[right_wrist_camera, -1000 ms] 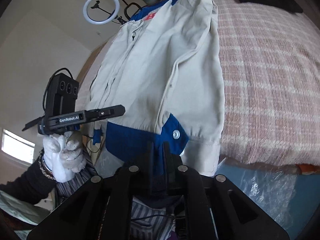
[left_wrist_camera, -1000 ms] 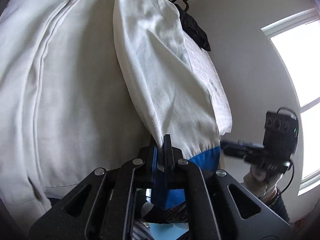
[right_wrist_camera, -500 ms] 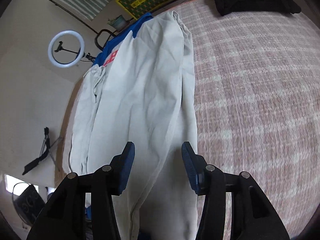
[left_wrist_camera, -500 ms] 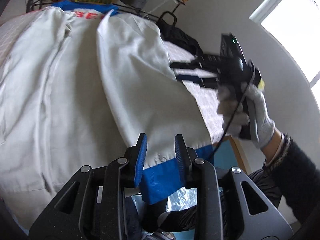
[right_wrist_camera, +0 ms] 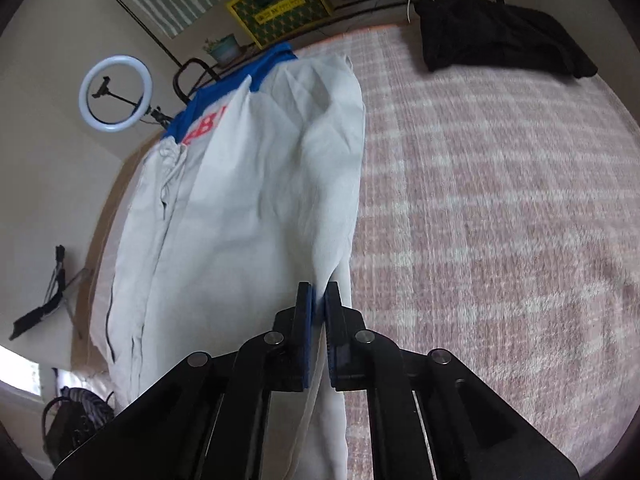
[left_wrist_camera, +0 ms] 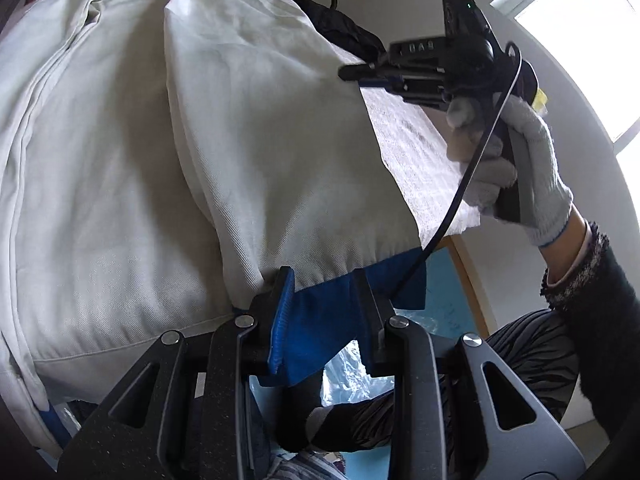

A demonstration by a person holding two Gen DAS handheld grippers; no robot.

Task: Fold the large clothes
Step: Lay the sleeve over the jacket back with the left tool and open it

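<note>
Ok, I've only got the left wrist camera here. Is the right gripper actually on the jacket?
Observer: Yes. The right gripper is closing its jaws with the jacket's folded edge between them.
Operator: What's on the other side of that edge?
Observer: A wide stretch of bare pink checked bedcover, with nothing lying near the fold.
Operator: And past the collar end?
Observer: A ring light stands there, off to the jacket's far left in the right wrist view.

Left hand-held gripper (left_wrist_camera: 322,292) jaws apart; right hand-held gripper (right_wrist_camera: 318,304) jaws closing.
</note>
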